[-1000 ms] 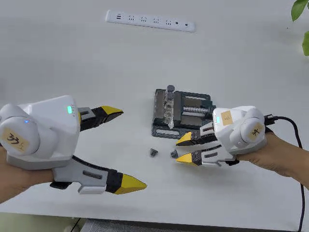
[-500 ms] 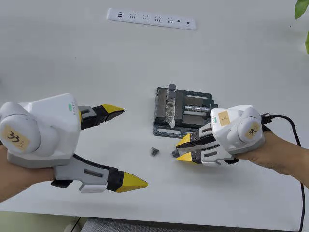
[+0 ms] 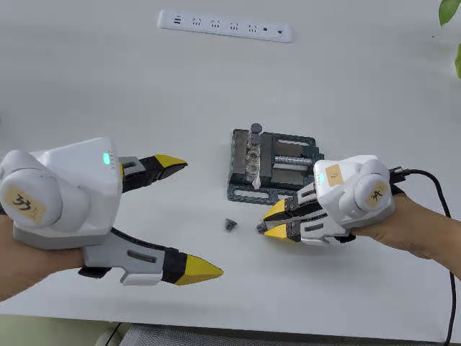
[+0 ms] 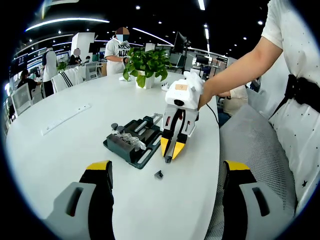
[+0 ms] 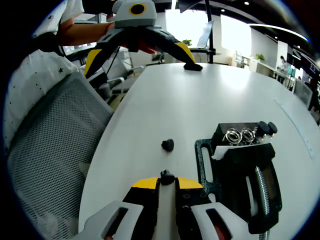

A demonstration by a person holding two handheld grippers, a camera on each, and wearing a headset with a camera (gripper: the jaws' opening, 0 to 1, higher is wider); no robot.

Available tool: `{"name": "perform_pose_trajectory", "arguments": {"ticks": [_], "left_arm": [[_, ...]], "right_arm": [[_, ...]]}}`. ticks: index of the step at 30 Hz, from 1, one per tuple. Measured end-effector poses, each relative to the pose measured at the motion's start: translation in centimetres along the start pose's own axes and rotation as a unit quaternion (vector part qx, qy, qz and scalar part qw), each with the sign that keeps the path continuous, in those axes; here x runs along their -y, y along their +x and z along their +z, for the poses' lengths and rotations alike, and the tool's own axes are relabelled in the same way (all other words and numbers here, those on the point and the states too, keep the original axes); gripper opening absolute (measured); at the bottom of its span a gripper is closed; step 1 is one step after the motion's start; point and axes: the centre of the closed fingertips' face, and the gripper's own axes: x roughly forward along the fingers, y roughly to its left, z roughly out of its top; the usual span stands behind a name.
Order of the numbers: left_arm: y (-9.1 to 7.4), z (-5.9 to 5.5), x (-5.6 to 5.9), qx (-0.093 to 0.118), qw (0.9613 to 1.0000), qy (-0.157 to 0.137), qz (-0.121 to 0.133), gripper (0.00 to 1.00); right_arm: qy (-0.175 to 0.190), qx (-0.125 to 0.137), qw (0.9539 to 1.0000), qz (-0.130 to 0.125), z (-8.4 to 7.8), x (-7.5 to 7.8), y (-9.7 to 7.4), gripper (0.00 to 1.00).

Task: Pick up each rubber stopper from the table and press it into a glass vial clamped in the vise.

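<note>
My right gripper (image 3: 268, 221) (image 5: 167, 183) rests low on the table in front of the vise (image 3: 272, 171) (image 5: 241, 165), its yellow tips shut on a small dark rubber stopper (image 3: 260, 228) (image 5: 167, 176). A second stopper (image 3: 230, 225) (image 5: 168, 145) (image 4: 158, 174) lies loose on the table just to its left. The vise clamps a row of glass vials (image 3: 253, 157) (image 5: 243, 134); the far ones carry dark stoppers (image 3: 255, 130). My left gripper (image 3: 186, 216) (image 4: 167, 172) hovers wide open at the near left, holding nothing.
A white power strip (image 3: 225, 27) lies at the far side of the white table (image 3: 108, 86). Green plant leaves (image 3: 449, 13) show at the top right. A black cable (image 3: 432, 189) trails from the right gripper. The table's near edge runs just below both hands.
The right gripper's tips have drawn together around the stopper in front of the vise. The left gripper has stayed open and barely moved.
</note>
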Motion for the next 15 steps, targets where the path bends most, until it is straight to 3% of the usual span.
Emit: {"name": "perform_pose_trajectory", "arguments": {"ticks": [15], "left_arm": [[0.09, 0.02, 0.12, 0.002, 1.0, 0.0, -0.002, 0.9]], "right_arm": [[0.016, 0.004, 0.9999, -0.005, 0.29, -0.07, 0.09, 0.07]]}}
